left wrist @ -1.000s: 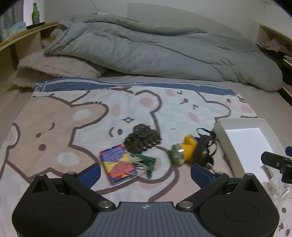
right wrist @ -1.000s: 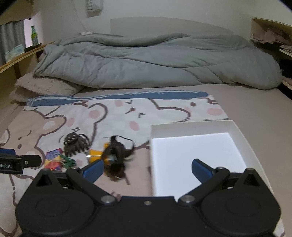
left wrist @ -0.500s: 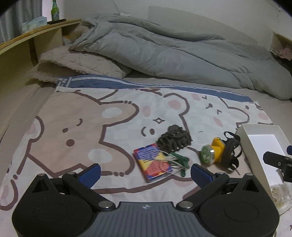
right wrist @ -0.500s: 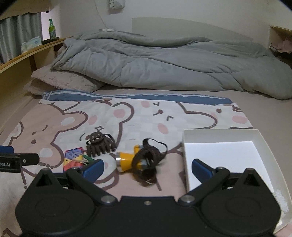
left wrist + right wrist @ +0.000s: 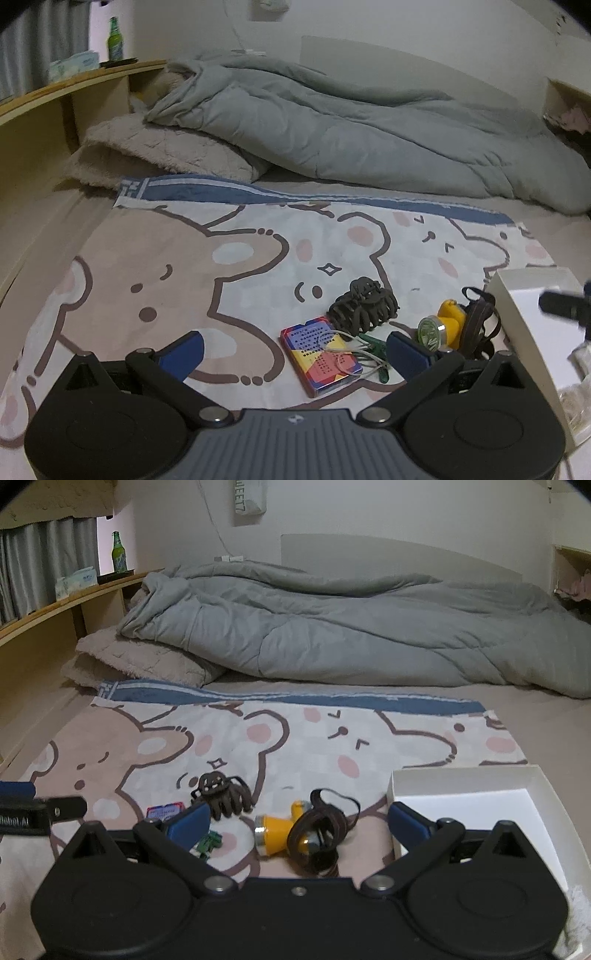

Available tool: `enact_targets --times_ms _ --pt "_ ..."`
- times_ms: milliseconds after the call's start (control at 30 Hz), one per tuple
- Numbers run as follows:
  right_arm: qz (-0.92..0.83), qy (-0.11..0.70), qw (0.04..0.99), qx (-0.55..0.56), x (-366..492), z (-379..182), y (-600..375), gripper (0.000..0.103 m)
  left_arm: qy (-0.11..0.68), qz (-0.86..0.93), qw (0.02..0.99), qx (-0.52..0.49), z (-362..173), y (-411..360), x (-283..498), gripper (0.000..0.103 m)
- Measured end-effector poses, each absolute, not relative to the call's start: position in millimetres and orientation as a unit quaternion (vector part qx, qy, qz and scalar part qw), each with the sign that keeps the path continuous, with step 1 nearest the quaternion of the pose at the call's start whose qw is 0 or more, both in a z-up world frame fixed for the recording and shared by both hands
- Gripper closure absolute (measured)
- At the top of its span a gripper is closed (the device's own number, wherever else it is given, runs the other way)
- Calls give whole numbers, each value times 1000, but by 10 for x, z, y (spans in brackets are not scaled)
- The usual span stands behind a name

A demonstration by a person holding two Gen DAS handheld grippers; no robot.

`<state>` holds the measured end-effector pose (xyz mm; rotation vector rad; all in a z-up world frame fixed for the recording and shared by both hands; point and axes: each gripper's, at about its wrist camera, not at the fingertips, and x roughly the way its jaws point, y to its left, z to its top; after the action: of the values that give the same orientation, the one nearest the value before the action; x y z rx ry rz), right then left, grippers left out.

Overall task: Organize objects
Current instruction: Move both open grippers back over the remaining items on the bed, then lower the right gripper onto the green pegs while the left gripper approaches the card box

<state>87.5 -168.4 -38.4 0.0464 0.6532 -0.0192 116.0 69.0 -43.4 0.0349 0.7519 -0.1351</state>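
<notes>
Left wrist view: the left tool (image 5: pixel 293 352) hovers low over a soft printed blanket (image 5: pixel 155 280) with cartoon bears, spread flat on the bed; its blue-padded fingers (image 5: pixel 183 350) are spread wide with nothing between them. Near the blanket's front right corner lies a cluster of small things. A flat, glossy card pack (image 5: pixel 319 358) in red, blue and yellow carries a loop of pale thin cord, and a green plastic clip (image 5: pixel 376 349) touches its right edge. Just behind them sits a dark brown claw-shaped hair clip (image 5: pixel 364 310) with curved teeth. To the right, a yellow cylindrical flashlight (image 5: pixel 441 325) with a round ribbed lens lies tangled in a dark brown strap (image 5: pixel 480 325). A shallow white cardboard box (image 5: pixel 517 317) stands at the blanket's right edge, just beside the strap.

In the right wrist view, the right tool (image 5: pixel 297 821) likewise has its fingers spread and empty, hanging above the flashlight (image 5: pixel 275 832). A puffy grey quilted duvet (image 5: pixel 351 635) is heaped along the bed's far edge, beside a fuzzy beige pillow (image 5: pixel 136 657).
</notes>
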Motion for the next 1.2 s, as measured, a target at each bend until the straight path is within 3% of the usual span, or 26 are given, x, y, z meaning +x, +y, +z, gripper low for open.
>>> enact_targets --times_ms 200,400,500,567,633,1200 --pt "2 310 950 -14 1068 -322 -1616 0 374 -83 922 50 -578 653 1280 0" --pt "53 284 954 -84 1214 -523 -1398 0 399 -66 915 21 -718 751 1474 0" --pt "78 294 946 -114 1287 -681 -1294 16 408 -58 911 0 -776 813 1578 0" --pt "100 310 937 -123 1349 -768 -1237 33 415 -54 908 -10 -814 830 1654 0" --pt "132 321 930 -121 1395 -848 -1186 38 420 -51 906 -15 -859 827 1731 0" --pt "238 367 879 -191 1795 -1580 -730 41 464 -58 882 -55 -1208 814 2130 0"
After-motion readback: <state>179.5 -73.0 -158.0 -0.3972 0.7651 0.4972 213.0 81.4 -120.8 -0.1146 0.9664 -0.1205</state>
